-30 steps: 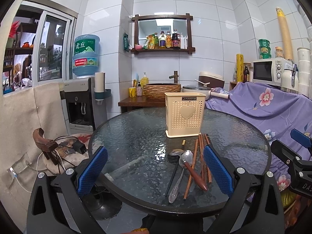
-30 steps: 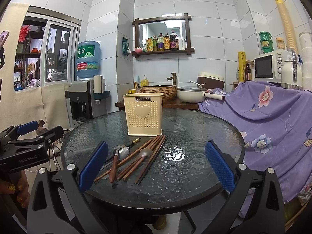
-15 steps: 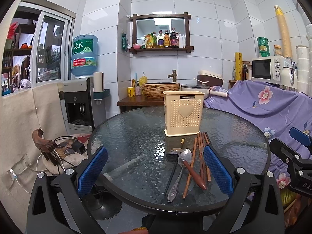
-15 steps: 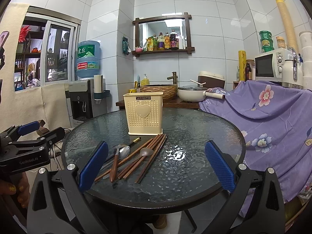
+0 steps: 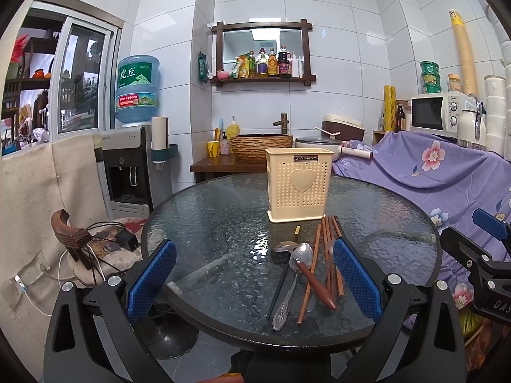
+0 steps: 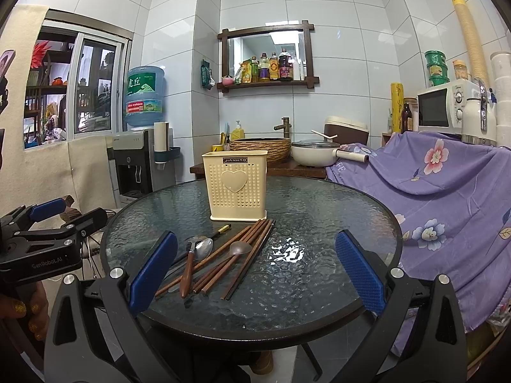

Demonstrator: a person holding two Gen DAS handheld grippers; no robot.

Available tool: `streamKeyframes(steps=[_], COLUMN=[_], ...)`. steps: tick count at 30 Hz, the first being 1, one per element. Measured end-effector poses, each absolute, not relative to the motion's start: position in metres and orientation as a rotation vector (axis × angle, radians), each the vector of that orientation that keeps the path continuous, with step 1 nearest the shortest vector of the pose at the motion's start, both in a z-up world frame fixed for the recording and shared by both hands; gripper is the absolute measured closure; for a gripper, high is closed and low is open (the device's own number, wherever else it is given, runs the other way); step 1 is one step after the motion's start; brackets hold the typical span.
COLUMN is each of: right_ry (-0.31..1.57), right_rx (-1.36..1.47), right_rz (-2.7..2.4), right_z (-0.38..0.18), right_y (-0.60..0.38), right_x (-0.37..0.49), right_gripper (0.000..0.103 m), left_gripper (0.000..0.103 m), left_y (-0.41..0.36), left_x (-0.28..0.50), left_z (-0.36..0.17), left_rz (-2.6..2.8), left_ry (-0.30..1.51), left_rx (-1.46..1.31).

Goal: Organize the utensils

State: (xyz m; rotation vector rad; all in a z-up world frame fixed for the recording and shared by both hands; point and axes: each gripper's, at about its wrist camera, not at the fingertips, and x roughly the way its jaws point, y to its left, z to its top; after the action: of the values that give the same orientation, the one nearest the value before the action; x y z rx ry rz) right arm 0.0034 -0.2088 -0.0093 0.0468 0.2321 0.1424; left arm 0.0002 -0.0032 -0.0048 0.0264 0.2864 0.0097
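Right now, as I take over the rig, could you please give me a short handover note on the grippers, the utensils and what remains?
Left gripper: open, empty, short of the table's near edge.
Right gripper: open, empty, likewise held back.
Utensil holder: upright on the glass table; nothing shows above its rim.
Chopsticks, wooden-handled spoon and the other spoons lie loose in a pile in front of the holder.
Done: nothing sorted yet.
Left: pick up each utensil and stand it in the holder.

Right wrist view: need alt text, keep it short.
A pile of utensils, wooden chopsticks and spoons, lies loose on a round glass table in front of an upright cream utensil holder. The open right gripper frames the pile from the near edge, holding nothing; the left gripper shows at far left.
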Motion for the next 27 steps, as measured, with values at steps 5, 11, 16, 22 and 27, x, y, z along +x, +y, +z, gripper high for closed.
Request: streamKeyframes(steps=[5, 11, 16, 22, 27], right_ry=[0.236, 0.236, 0.239, 0.238, 0.305], right_rx=[0.048, 0.049, 0.050, 0.019, 0.009], right_rz=[0.144, 0.146, 0.145, 0.113, 0.069], right_z=[-0.011, -0.012, -0.013, -0.015, -0.025], right_y=[-0.208, -0.208, -0.208, -0.211, -0.224], right_x=[0.005, 0.006, 0.007, 0.010, 0.030], right_gripper=[0.005, 0.005, 0.005, 0.005, 0.005], left_gripper=[0.006, 0.006, 0.006, 0.006, 0.006], left_y=[-0.005, -0.006, -0.006, -0.005, 0.005], left_x=[0.000, -0.001, 0.000, 0.010, 0.033], left_z=[-0.005, -0.006, -0.007, -0.012, -0.021], left_rz=[0.008, 0.007, 0.005, -0.011, -0.048], left_ry=[0.287, 0.287, 0.292, 0.340, 0.411], left_rx=[0.027, 0.028, 0.026, 0.027, 0.025])
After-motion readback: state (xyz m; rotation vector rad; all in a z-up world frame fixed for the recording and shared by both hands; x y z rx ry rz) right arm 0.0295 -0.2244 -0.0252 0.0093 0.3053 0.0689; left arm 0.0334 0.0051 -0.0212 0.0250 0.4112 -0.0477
